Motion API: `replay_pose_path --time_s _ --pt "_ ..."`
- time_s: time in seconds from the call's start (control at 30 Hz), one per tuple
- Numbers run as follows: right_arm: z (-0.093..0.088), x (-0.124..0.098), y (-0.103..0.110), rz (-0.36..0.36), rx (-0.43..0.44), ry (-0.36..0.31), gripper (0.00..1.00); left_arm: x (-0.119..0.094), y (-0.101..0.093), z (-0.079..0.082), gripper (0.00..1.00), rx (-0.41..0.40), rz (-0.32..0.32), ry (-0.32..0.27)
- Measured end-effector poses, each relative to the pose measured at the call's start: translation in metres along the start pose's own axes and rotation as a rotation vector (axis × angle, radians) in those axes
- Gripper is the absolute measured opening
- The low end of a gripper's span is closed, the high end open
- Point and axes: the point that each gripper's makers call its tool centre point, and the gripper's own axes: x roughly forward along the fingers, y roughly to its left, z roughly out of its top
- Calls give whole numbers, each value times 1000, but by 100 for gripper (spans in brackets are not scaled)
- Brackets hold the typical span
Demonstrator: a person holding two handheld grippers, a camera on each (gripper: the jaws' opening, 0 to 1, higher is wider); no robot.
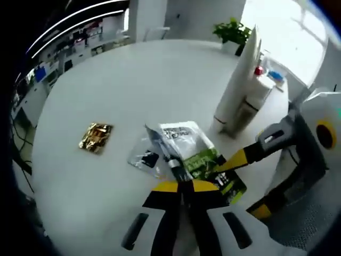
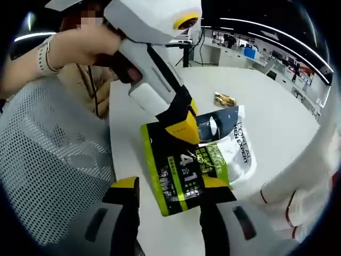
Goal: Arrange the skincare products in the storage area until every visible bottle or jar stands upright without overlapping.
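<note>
Left gripper view: your left claw (image 1: 184, 188) is pinched narrow on the near edge of the green, black and white sachet (image 1: 200, 154), which lies on the white counter (image 1: 133, 85). Your right claw (image 1: 226, 166) reaches in from the right and meets the sachet's green end. Just left lies a small clear packet (image 1: 144, 157), further left a gold foil packet (image 1: 96, 137), and beyond stands a white box (image 1: 242, 80). Right gripper view: your right claw (image 2: 170, 193) is spread wide around the sachet (image 2: 184, 165); whether it grips, you cannot tell.
</note>
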Motion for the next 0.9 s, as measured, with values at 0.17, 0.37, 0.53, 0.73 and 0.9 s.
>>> replay_pose_path --time_s 0.17,0.37,0.53,0.73,0.9 --pt "-8 -3 -13 -39 -27 25 44 4 0 -4 6 7 -21 26" --pt "-20 -8 -21 -50 -8 57 47 7 -3 -6 12 38 -44 38" --pt "-20 -10 -23 -52 -1 49 44 8 -2 -3 17 32 -66 20" --pt "-22 -10 -22 -52 7 54 43 12 11 9 18 11 -65 -12" --pt "-23 -12 -22 -48 7 55 42 19 17 13 21 26 -53 -10"
